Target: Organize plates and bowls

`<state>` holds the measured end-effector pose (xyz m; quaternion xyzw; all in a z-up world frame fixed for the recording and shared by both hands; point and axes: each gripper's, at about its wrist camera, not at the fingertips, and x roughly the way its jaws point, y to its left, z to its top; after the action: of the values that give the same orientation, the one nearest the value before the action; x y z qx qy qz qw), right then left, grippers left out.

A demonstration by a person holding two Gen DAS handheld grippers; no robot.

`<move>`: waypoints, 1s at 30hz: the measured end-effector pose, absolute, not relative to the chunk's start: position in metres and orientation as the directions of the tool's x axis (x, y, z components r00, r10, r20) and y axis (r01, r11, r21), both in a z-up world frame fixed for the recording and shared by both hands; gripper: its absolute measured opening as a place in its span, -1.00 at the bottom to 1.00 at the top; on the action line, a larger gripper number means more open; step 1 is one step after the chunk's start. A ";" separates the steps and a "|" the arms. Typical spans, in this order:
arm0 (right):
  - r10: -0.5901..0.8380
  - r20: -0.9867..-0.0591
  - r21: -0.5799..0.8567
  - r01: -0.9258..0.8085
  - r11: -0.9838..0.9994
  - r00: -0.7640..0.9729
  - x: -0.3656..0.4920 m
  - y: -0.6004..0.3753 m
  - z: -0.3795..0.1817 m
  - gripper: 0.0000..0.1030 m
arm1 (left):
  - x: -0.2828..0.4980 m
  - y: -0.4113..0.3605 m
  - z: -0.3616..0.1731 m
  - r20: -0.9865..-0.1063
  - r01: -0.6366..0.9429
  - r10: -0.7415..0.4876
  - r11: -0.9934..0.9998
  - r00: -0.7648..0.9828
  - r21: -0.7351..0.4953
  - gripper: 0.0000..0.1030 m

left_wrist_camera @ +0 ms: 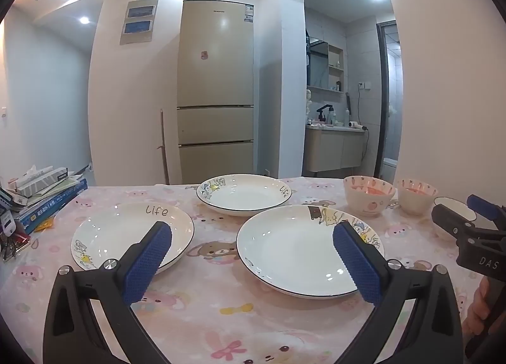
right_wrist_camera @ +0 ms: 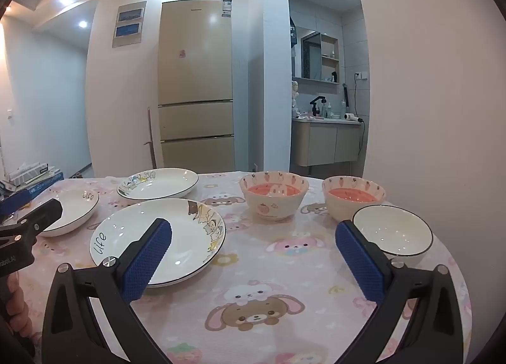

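Left wrist view: both the left gripper (left_wrist_camera: 251, 256) and right gripper (right_wrist_camera: 253, 258) gape wide above flat-lying plates (left_wrist_camera: 303, 256).

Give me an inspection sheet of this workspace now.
Surface: table under pink cartoon-animal tablecloth.
Job's things: three white black-rimmed "life" plates, apart, unstacked; two pink carrot-print bowls; one white black-rimmed bowl.
Clutter: stack of books and tissue box at left edge.
Grippers: left gripper open; right gripper open; both holding nothing.
Cables: nothing seen on the table.
Surroundings: beige refrigerator; arched washroom doorway.
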<state>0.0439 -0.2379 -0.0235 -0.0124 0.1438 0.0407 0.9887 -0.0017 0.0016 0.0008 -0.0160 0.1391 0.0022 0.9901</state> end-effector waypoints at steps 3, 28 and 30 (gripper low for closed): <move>0.079 -0.287 -0.014 -0.087 0.996 0.955 0.044 -0.237 -0.024 1.00 | -0.005 0.003 0.002 -0.273 0.012 -0.024 0.999 0.962 -0.046 1.00; 0.093 -0.292 -0.017 -0.102 0.995 0.952 0.042 -0.235 -0.023 1.00 | -0.007 0.004 0.002 -0.278 -0.031 0.025 0.999 0.960 -0.018 1.00; 0.093 -0.293 -0.017 -0.102 0.995 0.952 0.042 -0.234 -0.023 1.00 | -0.007 0.002 0.002 -0.275 -0.031 0.026 0.999 0.961 -0.016 1.00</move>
<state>0.0418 -0.2344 -0.0228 -0.0160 0.1477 0.0493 0.9877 -0.0066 0.0025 0.0016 -0.0099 0.1389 0.0145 0.9901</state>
